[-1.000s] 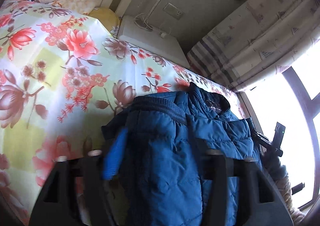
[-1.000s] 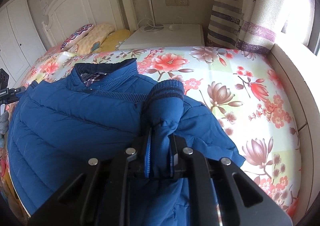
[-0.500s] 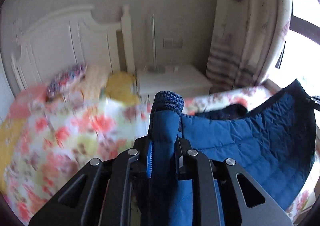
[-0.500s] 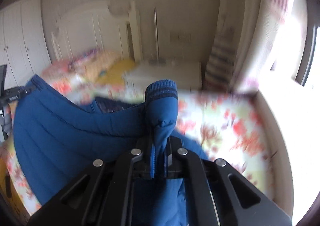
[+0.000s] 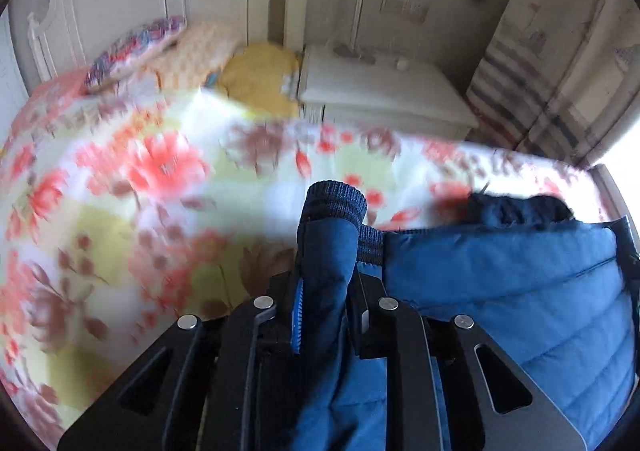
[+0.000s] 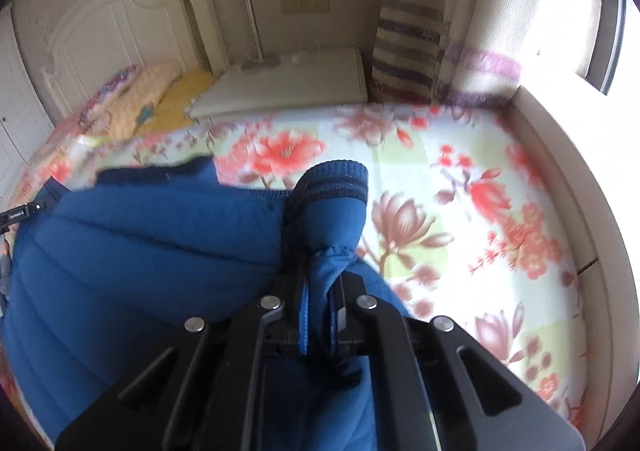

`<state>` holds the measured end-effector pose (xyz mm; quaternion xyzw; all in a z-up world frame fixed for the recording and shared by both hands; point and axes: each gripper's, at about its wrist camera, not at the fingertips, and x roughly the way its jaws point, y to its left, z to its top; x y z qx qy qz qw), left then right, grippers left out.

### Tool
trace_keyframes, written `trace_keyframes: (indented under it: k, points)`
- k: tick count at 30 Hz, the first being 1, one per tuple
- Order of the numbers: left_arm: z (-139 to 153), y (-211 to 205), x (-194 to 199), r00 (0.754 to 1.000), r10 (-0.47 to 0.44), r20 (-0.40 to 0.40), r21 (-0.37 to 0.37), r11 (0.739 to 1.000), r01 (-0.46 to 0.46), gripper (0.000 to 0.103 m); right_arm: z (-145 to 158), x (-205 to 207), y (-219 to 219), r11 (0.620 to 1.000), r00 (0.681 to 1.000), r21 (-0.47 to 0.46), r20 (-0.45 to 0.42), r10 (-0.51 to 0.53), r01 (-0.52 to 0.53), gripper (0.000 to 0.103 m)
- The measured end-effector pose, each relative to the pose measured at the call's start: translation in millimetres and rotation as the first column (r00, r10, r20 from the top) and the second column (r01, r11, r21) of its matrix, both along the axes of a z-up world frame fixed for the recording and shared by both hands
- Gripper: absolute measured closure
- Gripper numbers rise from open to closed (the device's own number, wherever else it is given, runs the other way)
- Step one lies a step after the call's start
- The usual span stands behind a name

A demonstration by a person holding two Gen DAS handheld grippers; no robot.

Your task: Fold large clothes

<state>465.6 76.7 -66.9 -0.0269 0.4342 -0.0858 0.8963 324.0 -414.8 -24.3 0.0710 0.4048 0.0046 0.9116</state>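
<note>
- The jacket (image 5: 520,291), a blue quilted one, hung between the two grippers over the floral bedspread (image 5: 120,211); its body filled the lower right of the left wrist view and the lower left of the right wrist view.
- The left gripper (image 5: 326,315) was clenched on one sleeve, whose ribbed cuff (image 5: 334,203) stood above the jaws at frame centre.
- The right gripper (image 6: 320,315) was clenched on the other sleeve, its striped cuff (image 6: 334,179) likewise poking up past the jaws.
- Each sleeve's long axis ran straight along its gripper's line, cuff pointing away toward the headboard (image 6: 100,31).
- The body lay between the two hands, spanning from one grip to the other, neither hand visibly nearer to it.
- By my judgement, the coming move turned on that span: laying it flat across the bed with the dark collar (image 5: 520,211) at the far edge.
</note>
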Motion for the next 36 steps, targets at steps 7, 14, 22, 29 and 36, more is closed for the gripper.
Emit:
trace_keyframes:
  k: [7,14,22,29,36]
  points:
    - [-9.2,-14.8,26.4,1.000,-0.001,-0.005,0.035,0.999,0.001,0.082,-25.4,31.1,-3.1,0.999,0.997,-0.043,-0.069,-0.036,0.033,0.092]
    - [-31.5,14.9,19.2,0.993,0.079,-0.082,-0.057,0.995,-0.084,0.033,-34.6,7.8,-30.0,0.994,0.998,0.100,-0.060,-0.037,0.042,0.034]
    - [6.5,92.7,-144.9,0.988,-0.018,0.151,-0.009,1.000,0.019,0.008,10.9,-157.8,-46.4,0.994,0.991,-0.035,0.075,0.107,-0.105,0.029]
    - [-31.7,97.9,-238.0,0.982,-0.151,0.117,-0.040,0.987,0.157,0.008,-39.2,-243.2,-20.6,0.971,0.971,-0.003,0.027,0.238,-0.238,0.029]
    - [-52.4,79.1,-236.8,0.981,-0.168,0.100,-0.065,0.982,0.175,0.005,-48.3,-227.1,20.1,0.962,0.962,-0.063,0.052,0.268,-0.265,0.030]
